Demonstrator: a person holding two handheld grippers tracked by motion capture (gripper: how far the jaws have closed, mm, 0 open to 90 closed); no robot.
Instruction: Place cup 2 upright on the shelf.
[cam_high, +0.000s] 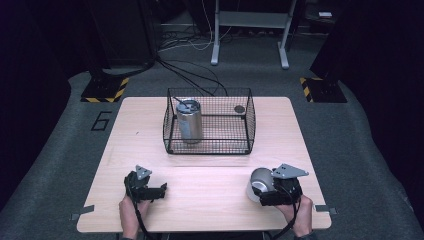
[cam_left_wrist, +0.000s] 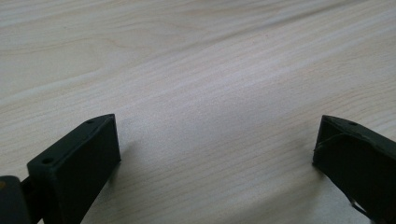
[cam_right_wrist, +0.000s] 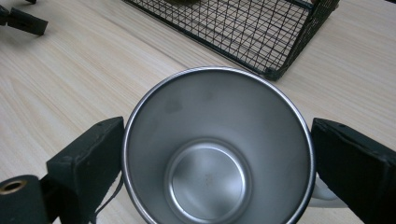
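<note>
High view: right hand (cam_high: 301, 216) at near table (cam_high: 210, 200) edge, holding right gripper (cam_high: 264, 192) level, jaws either side of steel cup (cam_high: 260, 184); cup near the near-right corner, tilted, mouth toward left, axis roughly along that edge. Right gripper view: jaws against cup (cam_right_wrist: 217, 149) rim, left touching, right just beside; actual grip cannot be told. Left gripper (cam_left_wrist: 217, 154) wide open, holding nothing, over bare wood. Wire basket (cam_high: 209, 145) well behind, with steel tumbler (cam_high: 189, 121) upright inside.
</note>
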